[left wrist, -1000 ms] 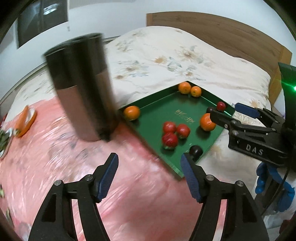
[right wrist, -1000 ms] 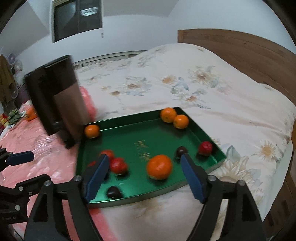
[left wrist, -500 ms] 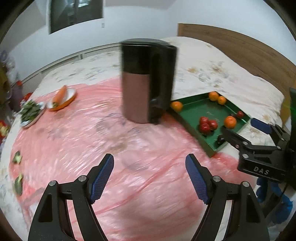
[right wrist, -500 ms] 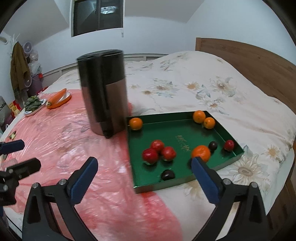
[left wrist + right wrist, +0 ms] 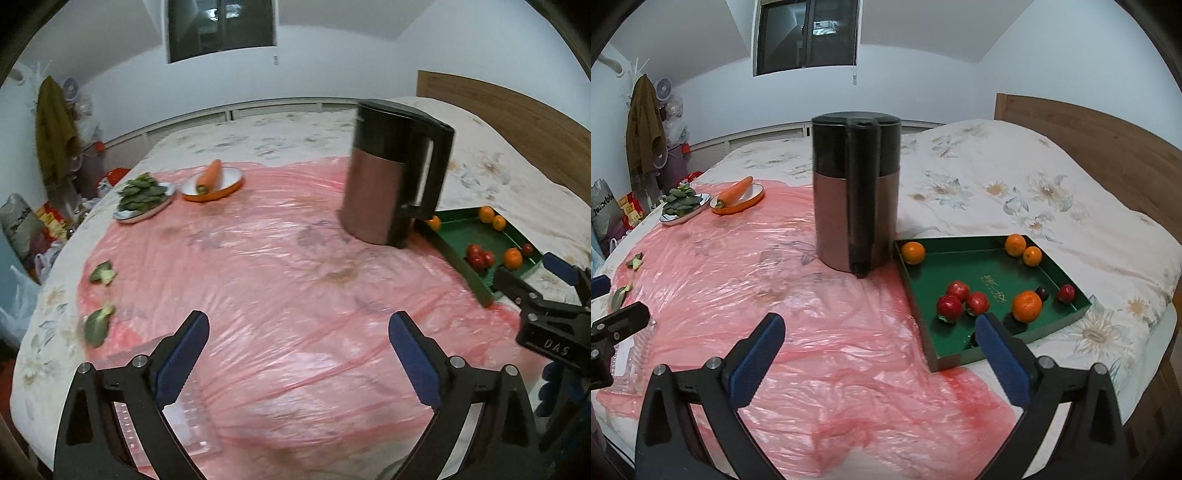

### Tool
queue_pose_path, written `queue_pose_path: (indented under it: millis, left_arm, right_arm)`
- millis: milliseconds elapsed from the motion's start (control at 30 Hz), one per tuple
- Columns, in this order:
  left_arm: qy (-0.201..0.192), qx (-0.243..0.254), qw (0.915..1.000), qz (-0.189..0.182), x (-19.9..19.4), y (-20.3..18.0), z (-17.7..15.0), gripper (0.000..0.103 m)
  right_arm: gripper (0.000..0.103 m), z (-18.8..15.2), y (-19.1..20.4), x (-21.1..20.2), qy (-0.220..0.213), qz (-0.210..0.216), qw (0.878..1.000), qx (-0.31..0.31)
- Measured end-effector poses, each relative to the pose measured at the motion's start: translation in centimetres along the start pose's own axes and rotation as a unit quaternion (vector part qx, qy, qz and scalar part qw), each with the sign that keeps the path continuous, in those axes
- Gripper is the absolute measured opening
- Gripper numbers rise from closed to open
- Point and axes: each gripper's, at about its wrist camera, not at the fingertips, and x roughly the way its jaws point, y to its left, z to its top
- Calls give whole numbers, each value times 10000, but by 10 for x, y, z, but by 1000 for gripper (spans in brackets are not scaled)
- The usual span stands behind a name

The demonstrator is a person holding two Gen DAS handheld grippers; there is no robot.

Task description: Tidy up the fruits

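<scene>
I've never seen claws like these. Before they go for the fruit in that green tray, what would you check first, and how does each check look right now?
1. Right claw open and holding nothing: ok.
2. Left claw open and holding nothing: ok.
3. Fruit in plain view in the green tray: ok; oranges, red fruits and a dark one show.
4. Fruits far enough apart to pick singly: not ok for the red cluster, which sits bunched together.
5. Kettle clear of the approach: cannot tell; it stands right at the tray's corner.
6. Place to sort the fruit into: cannot tell.
</scene>
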Motion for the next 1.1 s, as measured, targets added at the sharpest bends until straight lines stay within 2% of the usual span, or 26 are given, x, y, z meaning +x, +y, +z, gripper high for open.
queue_pose_path:
  millis: [467, 1100]
  left_arm:
    - [38, -489, 9987, 157, -7, 66, -16, 96]
    - [87, -583, 9980, 245, 2, 88, -18, 96]
  right_arm:
    - [103, 4, 26, -7, -47, -95, 9998, -156]
    - [103, 4, 35, 3, -32, -60, 9998, -203]
